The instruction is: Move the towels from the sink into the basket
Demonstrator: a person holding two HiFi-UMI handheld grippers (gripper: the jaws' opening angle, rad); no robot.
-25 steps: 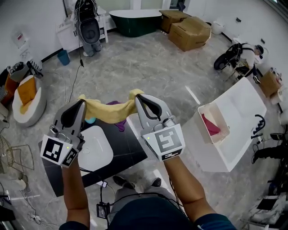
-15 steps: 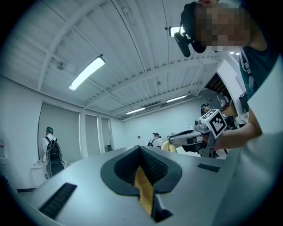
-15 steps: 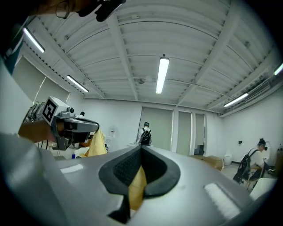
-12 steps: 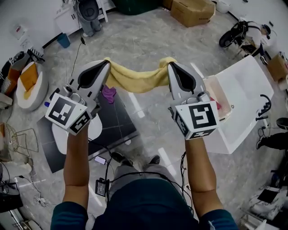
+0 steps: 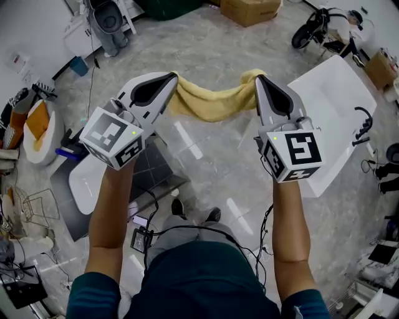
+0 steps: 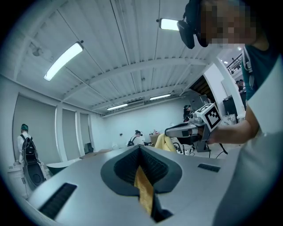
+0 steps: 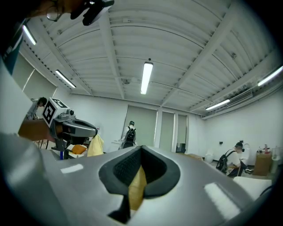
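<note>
A yellow towel hangs stretched and sagging between my two grippers above the grey floor. My left gripper is shut on its left end, my right gripper on its right end. In the left gripper view a yellow strip is pinched in the closed jaws; the right gripper view shows the same with cloth. The white sink in its black counter lies below my left forearm. I cannot see the basket; my right gripper covers that part of the view.
A long white tub with a black tap stands at the right. Cardboard box, a scooter, a blue bin and a round seat with an orange cushion ring the floor. Cables trail near my feet.
Both grippers have carried the yellow towel to the right, away from the sink and toward the white tub. The purple towel and the basket have passed out of sight.
</note>
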